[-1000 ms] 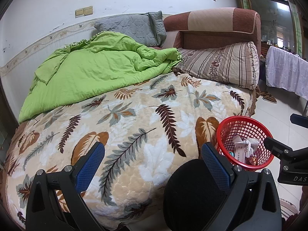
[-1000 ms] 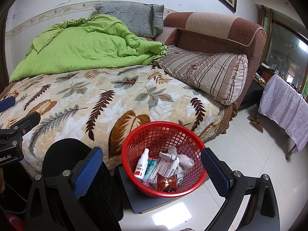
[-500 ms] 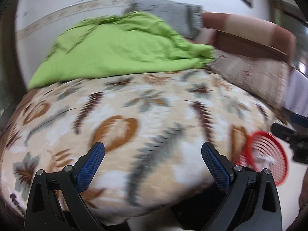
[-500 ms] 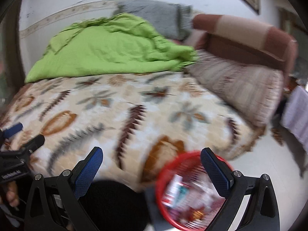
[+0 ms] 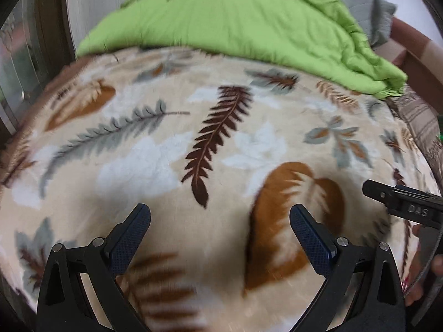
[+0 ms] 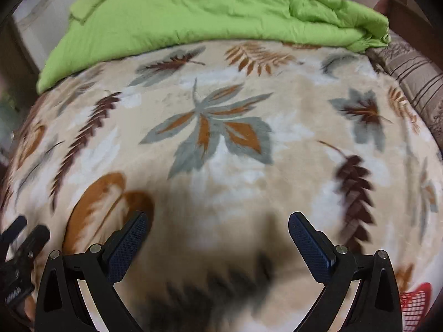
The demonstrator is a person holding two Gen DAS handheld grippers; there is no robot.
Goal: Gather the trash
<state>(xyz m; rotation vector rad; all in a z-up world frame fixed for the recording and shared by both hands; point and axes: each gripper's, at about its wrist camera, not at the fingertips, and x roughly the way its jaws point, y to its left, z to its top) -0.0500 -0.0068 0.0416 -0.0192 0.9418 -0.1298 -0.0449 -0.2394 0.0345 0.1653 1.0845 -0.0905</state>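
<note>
Both tongs gape wide and hold nothing: the left tongs [image 5: 220, 220] and right tongs [image 6: 217, 228] now hover low over the leaf-print blanket [image 5: 171, 149], where a second ago they hung back by the bed's foot facing the red basket [image 6: 415, 301]. That reads as a swing away from the bin to hunt for more trash. None shows on the blurred blanket or the green quilt [image 6: 199, 8]. Only the basket's mesh corner is visible now; its contents are out of view.
</note>
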